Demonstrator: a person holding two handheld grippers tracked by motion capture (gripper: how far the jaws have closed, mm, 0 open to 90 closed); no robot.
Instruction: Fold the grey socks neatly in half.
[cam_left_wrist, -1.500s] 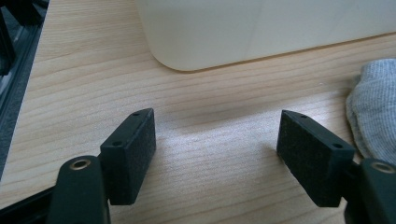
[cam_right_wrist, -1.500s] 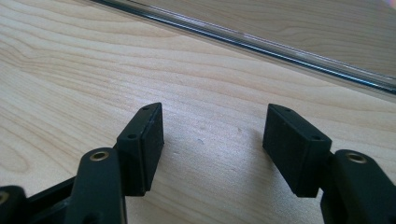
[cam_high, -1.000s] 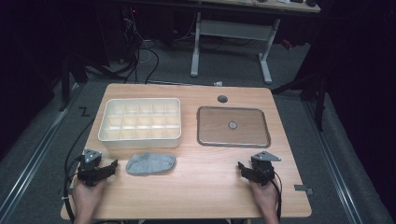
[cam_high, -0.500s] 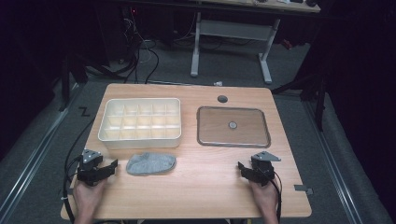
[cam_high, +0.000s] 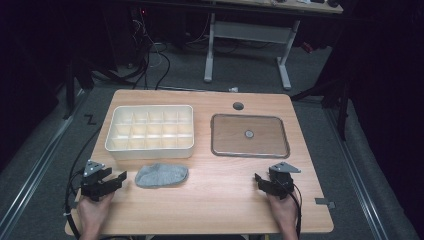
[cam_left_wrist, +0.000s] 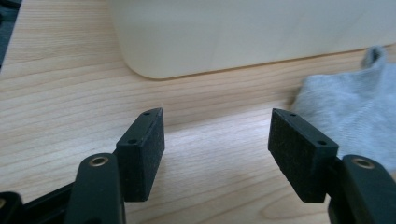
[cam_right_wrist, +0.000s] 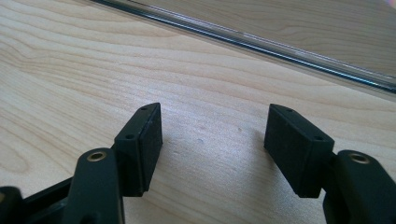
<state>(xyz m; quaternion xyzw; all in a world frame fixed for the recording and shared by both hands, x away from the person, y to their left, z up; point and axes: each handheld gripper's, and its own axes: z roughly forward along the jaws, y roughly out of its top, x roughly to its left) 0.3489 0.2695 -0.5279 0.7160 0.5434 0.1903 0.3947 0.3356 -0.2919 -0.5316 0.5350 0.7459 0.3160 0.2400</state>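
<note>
A light wooden counter (cam_high: 220, 200) carries a cream divided box (cam_high: 150, 131) at back left, a clear-rimmed tray (cam_high: 249, 135) at back right, and a grey sock (cam_high: 161, 175) lying just before the box.

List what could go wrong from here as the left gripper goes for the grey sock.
The left gripper, open with its jaws just closing a little on nothing, sits off to one side of the sock, so it may pinch only an edge and drag it. The sock lies close to the white divided box, which could get nudged.
</note>
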